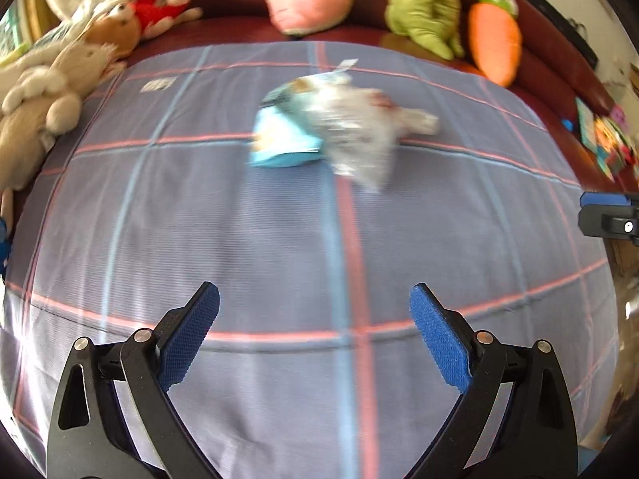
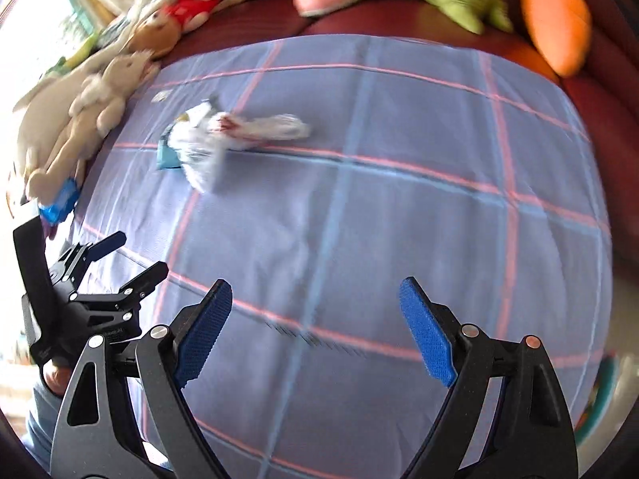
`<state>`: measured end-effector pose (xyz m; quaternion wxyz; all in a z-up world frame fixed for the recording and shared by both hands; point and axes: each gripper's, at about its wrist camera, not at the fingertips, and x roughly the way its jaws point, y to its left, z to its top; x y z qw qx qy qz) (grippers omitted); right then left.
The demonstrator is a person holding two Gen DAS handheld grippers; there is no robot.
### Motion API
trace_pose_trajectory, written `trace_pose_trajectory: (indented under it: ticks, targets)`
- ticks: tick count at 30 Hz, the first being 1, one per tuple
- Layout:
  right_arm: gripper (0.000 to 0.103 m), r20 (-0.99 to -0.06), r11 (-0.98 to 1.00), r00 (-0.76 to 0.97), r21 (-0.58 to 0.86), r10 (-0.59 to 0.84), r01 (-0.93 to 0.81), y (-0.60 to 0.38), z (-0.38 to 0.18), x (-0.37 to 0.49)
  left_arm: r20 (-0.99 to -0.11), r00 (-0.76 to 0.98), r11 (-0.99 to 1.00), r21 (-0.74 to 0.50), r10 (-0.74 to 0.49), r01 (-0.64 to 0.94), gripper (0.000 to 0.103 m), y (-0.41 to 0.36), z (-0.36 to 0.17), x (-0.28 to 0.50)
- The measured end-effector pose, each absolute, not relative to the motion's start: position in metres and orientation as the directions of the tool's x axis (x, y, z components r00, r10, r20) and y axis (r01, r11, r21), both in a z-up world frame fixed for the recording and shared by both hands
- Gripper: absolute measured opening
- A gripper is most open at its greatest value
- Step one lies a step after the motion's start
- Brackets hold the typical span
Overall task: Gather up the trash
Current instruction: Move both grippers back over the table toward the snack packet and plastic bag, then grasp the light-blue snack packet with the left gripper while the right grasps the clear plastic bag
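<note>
Left gripper (image 1: 314, 299), lower frame: jaws spread, empty; right gripper (image 2: 315, 295) likewise. Trash: blue wrapper (image 1: 279, 139) touching crumpled white wrapper (image 1: 359, 131), upper centre on checked cloth (image 1: 239, 239), plush toys around. Suggested approach: straddle one wrapper, pinch its crumpled bulk.

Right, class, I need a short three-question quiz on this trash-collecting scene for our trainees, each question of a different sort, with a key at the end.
1. True or false: the left gripper is shut on the light blue snack packet.
2. Multiple choice: the crumpled white wrapper lies on (A) the bare red sofa, (B) the checked purple cloth, (C) the orange carrot plush.
3. Fill in: the right gripper has its jaws ____ and holds nothing.

Key: 1 false, both grippers are open and short of the trash; 2 B, beside and touching the blue packet; 3 open.
</note>
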<state>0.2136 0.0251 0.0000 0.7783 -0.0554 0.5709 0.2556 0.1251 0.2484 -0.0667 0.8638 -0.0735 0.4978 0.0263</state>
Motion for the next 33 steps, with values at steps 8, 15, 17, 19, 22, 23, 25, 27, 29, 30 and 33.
trace_pose_trajectory:
  ticks: [8, 15, 17, 19, 22, 23, 25, 27, 29, 30, 33]
  targets:
    - [0.082, -0.922, 0.798, 0.146, 0.22, 0.358, -0.561, 0.106, -0.012, 0.266, -0.861, 0.507, 0.977, -0.134, -0.032, -0.166, 0.096, 0.302, -0.079, 0.151]
    - [0.082, -0.916, 0.743, 0.078, 0.267, 0.394, -0.613, 0.155, -0.029, 0.3, -0.841, 0.538, 0.985, -0.133, -0.056, -0.106, 0.096, 0.307, -0.073, 0.168]
    - [0.082, -0.92, 0.735, 0.076, 0.257, 0.386, -0.627, 0.164, -0.034, 0.305, -0.839, 0.542, 0.988, -0.125, -0.056, -0.091, 0.096, 0.305, -0.073, 0.171]
    - [0.082, -0.925, 0.731, 0.066, 0.252, 0.375, -0.634, 0.17, -0.042, 0.31, -0.84, 0.539, 0.989, -0.123, -0.059, -0.084, 0.096, 0.302, -0.074, 0.173]
    - [0.073, -0.929, 0.729, 0.053, 0.252, 0.367, -0.636, 0.169, -0.051, 0.311, -0.847, 0.528, 0.989, -0.124, -0.065, -0.076, 0.096, 0.3, -0.078, 0.178]
    - [0.052, -0.93, 0.723, 0.049, 0.251, 0.365, -0.643, 0.168, -0.052, 0.31, -0.848, 0.527, 0.991, -0.117, -0.064, -0.069, 0.096, 0.299, -0.078, 0.18]
    - [0.021, -0.933, 0.726, 0.065, 0.231, 0.355, -0.648, 0.165, -0.049, 0.311, -0.848, 0.527, 0.993, -0.101, -0.053, -0.064, 0.096, 0.297, -0.077, 0.184]
    - [0.015, -0.935, 0.739, 0.076, 0.221, 0.345, -0.636, 0.16, -0.046, 0.313, -0.846, 0.53, 0.992, -0.106, -0.056, -0.065, 0.096, 0.296, -0.075, 0.188]
    - [0.013, -0.937, 0.744, 0.091, 0.206, 0.338, -0.636, 0.154, -0.042, 0.313, -0.842, 0.537, 0.992, -0.104, -0.053, -0.065, 0.096, 0.296, -0.071, 0.193]
    - [0.013, -0.937, 0.745, 0.096, 0.202, 0.336, -0.636, 0.152, -0.04, 0.313, -0.839, 0.542, 0.993, -0.102, -0.051, -0.064, 0.096, 0.296, -0.069, 0.194]
    - [0.009, -0.938, 0.757, 0.112, 0.191, 0.329, -0.625, 0.143, -0.035, 0.314, -0.831, 0.553, 0.99, -0.12, -0.063, -0.068, 0.096, 0.298, -0.06, 0.201]
